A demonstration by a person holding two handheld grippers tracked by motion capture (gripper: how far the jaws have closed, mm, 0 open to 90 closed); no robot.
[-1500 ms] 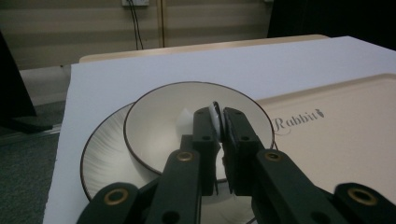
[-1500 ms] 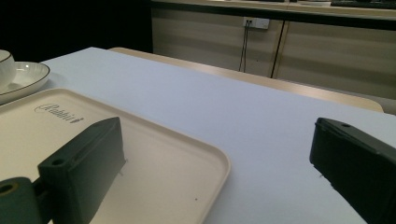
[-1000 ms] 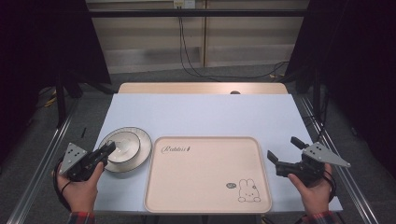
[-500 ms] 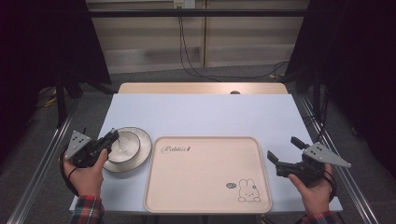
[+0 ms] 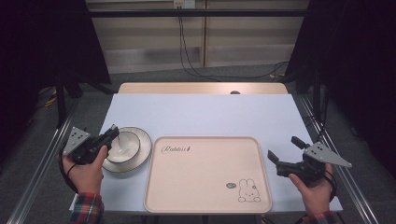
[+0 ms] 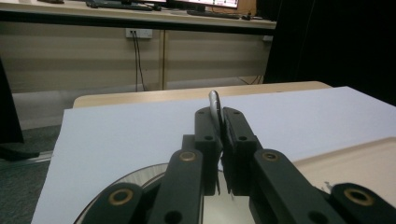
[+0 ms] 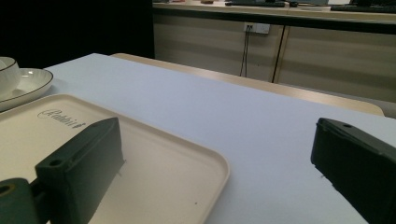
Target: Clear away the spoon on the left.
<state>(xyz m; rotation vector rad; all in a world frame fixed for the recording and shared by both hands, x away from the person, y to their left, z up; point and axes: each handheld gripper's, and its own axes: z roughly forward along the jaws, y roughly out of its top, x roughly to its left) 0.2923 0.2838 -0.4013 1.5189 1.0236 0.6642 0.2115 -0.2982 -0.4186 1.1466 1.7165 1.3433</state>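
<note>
My left tool (image 5: 112, 134) grips the bowl's (image 5: 122, 145) near-left rim; the tray (image 5: 208, 173) lies right. Right tool (image 5: 286, 153) is open, idle.

The left gripper (image 6: 219, 140) hides most of the bowl (image 5: 122, 145) it grips, while the plate (image 7: 21, 86) runs off the right gripper view's left edge.

**One overhead camera, two low ones**

The high view looks forward and down over the whole bench (image 5: 201, 112). Each gripper view sits low and close, facing the far wall. All three share the tray (image 5: 205, 172) (image 7: 154, 154), though in the left gripper view perhaps just its corner (image 6: 355, 158).
</note>
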